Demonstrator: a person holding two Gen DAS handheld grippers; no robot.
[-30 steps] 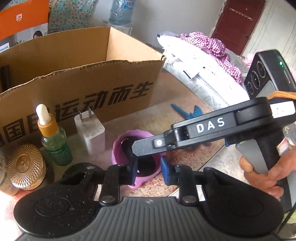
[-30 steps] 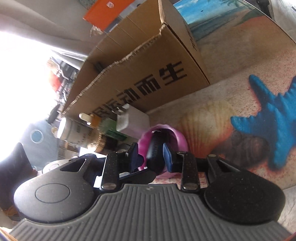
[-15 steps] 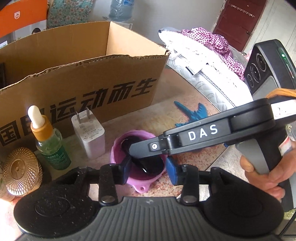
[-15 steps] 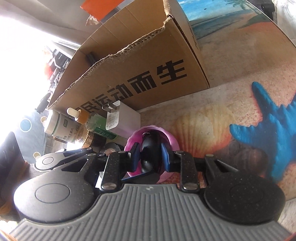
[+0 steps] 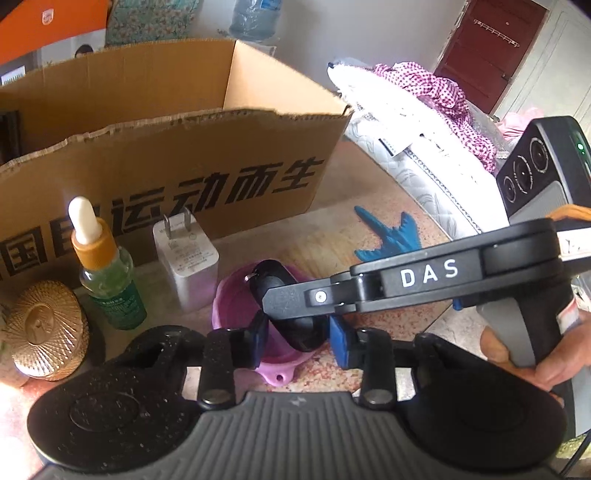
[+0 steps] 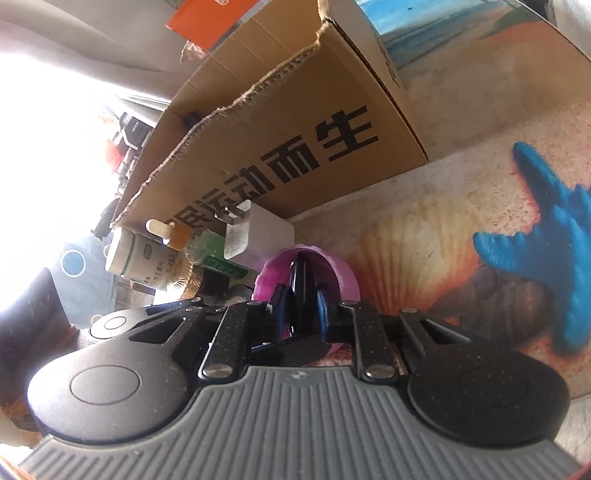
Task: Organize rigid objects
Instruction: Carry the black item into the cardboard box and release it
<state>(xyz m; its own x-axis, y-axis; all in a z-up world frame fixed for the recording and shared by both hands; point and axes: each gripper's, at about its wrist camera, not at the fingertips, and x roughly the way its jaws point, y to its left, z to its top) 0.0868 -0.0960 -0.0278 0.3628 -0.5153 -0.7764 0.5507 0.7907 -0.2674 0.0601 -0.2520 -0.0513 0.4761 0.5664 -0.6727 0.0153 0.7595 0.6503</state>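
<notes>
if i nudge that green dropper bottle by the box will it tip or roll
The green dropper bottle probably tips easily: it stands upright, tall and narrow, with a long cap on top. Once down, its round body would likely roll, perhaps into the white charger close beside it. It looks like clear glass, so possibly slippery and breakable.

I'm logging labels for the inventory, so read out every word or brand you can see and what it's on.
"DAS": white letters on the right gripper arm.
"运动而生": black print on the cardboard box; characters further left are partly hidden.
"PHILIPS": on the orange carton, small, probably.
White charger, green dropper bottle, white jar: print too small to read.
</notes>
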